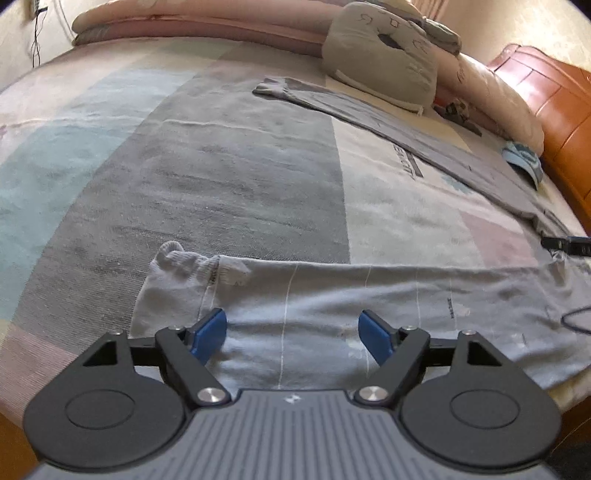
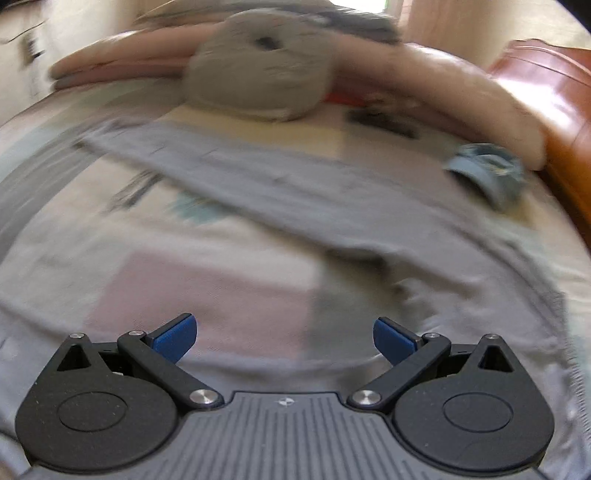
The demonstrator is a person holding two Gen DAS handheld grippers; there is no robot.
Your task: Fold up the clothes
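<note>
A pale grey garment lies spread on the bed. Its near long part runs across the left wrist view and ends in a ribbed cuff at the left. Its far long part slants away toward the cushion. My left gripper hangs open just above the near part, and its blue pads hold nothing. The right wrist view is blurred. There the garment crosses the middle, and my right gripper is open over a pink patch of bedspread with nothing between its pads.
The patchwork bedspread covers the bed. A grey cushion, pink pillows and a small blue cloth lie near the orange-brown headboard. A folded pink quilt lies at the far edge. A dark cable rests at the right.
</note>
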